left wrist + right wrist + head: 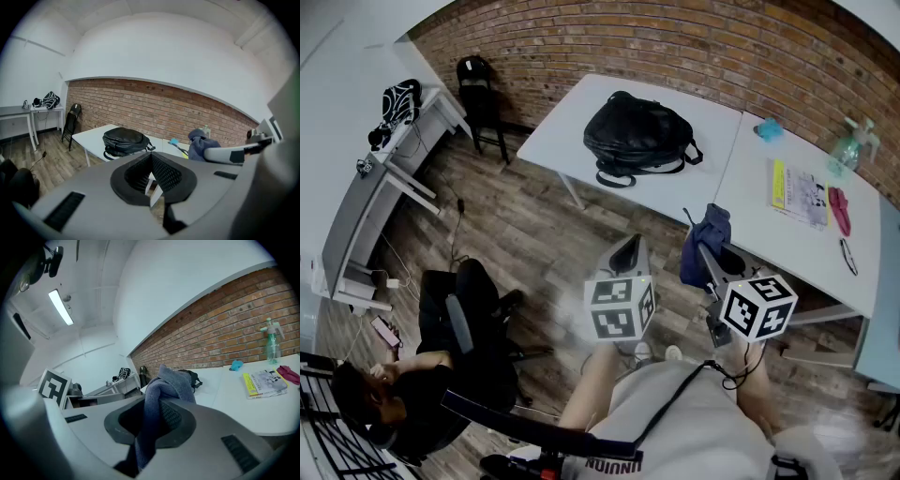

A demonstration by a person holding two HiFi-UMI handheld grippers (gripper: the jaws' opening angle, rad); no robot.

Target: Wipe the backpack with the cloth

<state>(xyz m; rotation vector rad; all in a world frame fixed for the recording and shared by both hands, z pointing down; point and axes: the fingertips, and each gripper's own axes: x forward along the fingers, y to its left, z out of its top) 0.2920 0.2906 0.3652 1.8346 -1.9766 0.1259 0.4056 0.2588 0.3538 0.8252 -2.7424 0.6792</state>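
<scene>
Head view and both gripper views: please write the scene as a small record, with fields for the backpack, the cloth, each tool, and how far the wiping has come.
backpack: black backpack lying on the white table, nothing touching it
cloth: blue-grey cloth, bunched and hanging from the right tool
right tool: right tool, jaws closed on the cloth, apart from the backpack
left tool: left tool, jaws together, nothing between them
wiping: not yet begun
other things: spray bottle and booklet on the neighbouring table
</scene>
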